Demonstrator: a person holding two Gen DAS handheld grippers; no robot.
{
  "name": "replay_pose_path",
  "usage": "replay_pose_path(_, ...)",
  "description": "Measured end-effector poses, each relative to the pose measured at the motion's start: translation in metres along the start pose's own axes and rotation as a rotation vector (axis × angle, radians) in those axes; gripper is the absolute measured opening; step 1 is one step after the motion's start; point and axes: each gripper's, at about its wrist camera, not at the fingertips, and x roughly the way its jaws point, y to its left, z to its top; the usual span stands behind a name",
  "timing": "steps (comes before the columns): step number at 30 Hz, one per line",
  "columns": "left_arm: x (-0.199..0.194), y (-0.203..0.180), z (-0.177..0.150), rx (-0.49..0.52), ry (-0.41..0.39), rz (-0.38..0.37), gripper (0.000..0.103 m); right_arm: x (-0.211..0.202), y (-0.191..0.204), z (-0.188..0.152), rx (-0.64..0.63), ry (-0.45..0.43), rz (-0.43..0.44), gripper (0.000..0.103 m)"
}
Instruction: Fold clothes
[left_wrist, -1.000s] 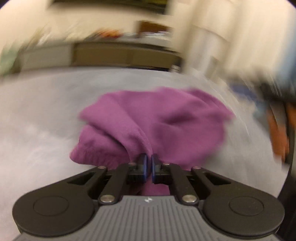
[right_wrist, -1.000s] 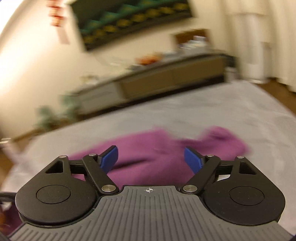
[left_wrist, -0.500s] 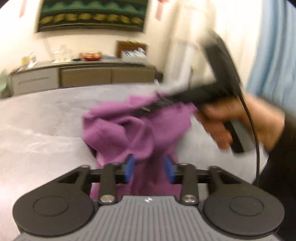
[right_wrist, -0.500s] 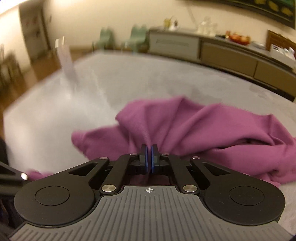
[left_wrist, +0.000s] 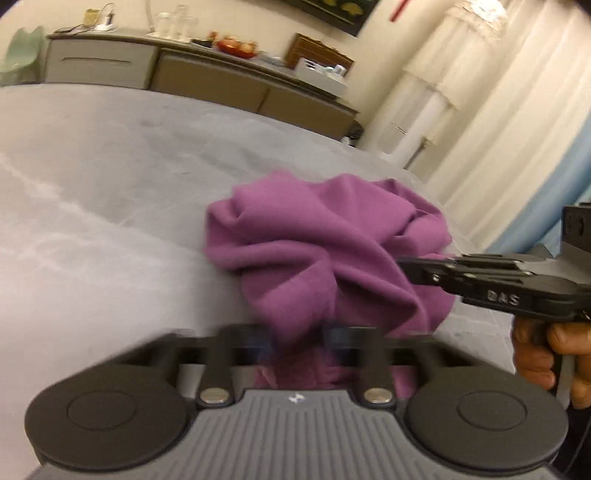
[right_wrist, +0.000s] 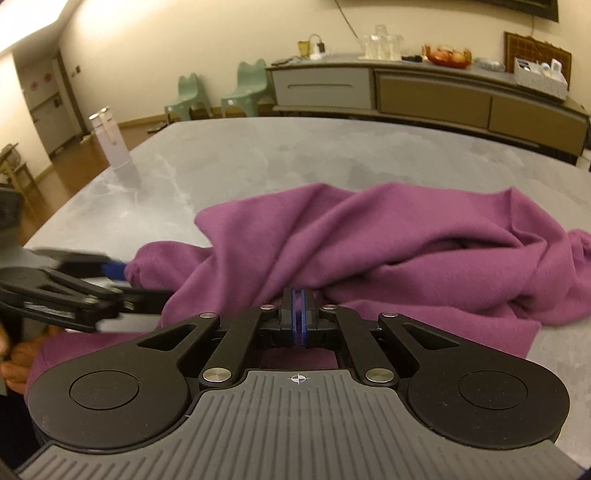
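A crumpled purple garment (left_wrist: 325, 251) lies on the grey table (left_wrist: 110, 177). In the left wrist view my left gripper (left_wrist: 299, 341) is open and blurred, with a fold of the cloth lying loose between its fingers. In the right wrist view my right gripper (right_wrist: 298, 299) is shut on a ridge of the purple garment (right_wrist: 406, 243) at its near edge. The left gripper (right_wrist: 129, 284) enters that view from the left, at a sleeve end. The right gripper (left_wrist: 410, 266) reaches in from the right in the left wrist view, held by a hand (left_wrist: 535, 362).
A long sideboard (right_wrist: 424, 96) with dishes on top stands behind the table. Two green chairs (right_wrist: 221, 92) and a white cylinder (right_wrist: 110, 144) stand on the floor to the left. Pale curtains (left_wrist: 480, 122) hang on the right. The table's far part shows bare grey surface.
My left gripper, shut on the cloth a second ago, has opened and spread wider. My right gripper, open a second ago, has shut on the garment and holds it.
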Motion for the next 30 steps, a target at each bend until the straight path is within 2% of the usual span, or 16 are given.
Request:
replay_pose_path(4,-0.083,0.015,0.062,0.068,-0.199,0.097,0.011,-0.006,-0.024,0.003,0.087,-0.034,-0.046,0.013)
replay_pose_path(5,-0.105,0.021,0.077,0.078,-0.248,0.127,0.011,-0.012,-0.036,0.005,0.136,-0.060,-0.066,0.020)
replay_pose_path(6,-0.126,0.041,0.093,0.044,-0.285,0.192,0.011,-0.020,-0.051,0.007,0.195,-0.087,-0.083,0.026)
replay_pose_path(8,-0.143,0.085,0.116,-0.006,-0.255,0.391,0.012,-0.023,-0.068,0.006,0.264,-0.098,-0.097,0.033)
replay_pose_path(10,-0.125,0.122,0.122,-0.020,-0.103,0.505,0.015,-0.025,-0.084,0.005,0.328,-0.105,-0.111,0.035)
replay_pose_path(12,-0.107,0.140,0.111,-0.034,-0.013,0.604,0.019,-0.026,-0.100,0.003,0.393,-0.113,-0.124,0.044)
replay_pose_path(14,-0.103,0.141,0.096,-0.042,-0.029,0.616,0.029,-0.028,-0.115,0.002,0.458,-0.120,-0.137,0.044)
replay_pose_path(16,-0.107,0.134,0.081,-0.052,-0.096,0.611,0.048,-0.028,-0.116,0.000,0.459,-0.121,-0.144,0.049)
replay_pose_path(19,-0.114,0.117,0.067,-0.045,-0.149,0.576,0.051,-0.024,-0.116,0.000,0.439,-0.119,-0.167,0.055)
replay_pose_path(22,-0.108,0.110,0.057,-0.041,-0.138,0.512,0.051,-0.015,-0.121,0.002,0.430,-0.098,-0.215,0.061)
replay_pose_path(24,-0.106,0.114,0.046,-0.052,-0.130,0.535,0.053,-0.007,-0.125,0.004,0.420,-0.082,-0.269,0.073)
replay_pose_path(27,-0.110,0.129,0.028,-0.089,-0.135,0.577,0.065,0.008,-0.130,0.005,0.375,-0.043,-0.375,0.073)
replay_pose_path(30,-0.106,0.144,0.020,-0.143,-0.106,0.521,0.069,0.023,-0.132,0.003,0.323,0.008,-0.430,0.073)
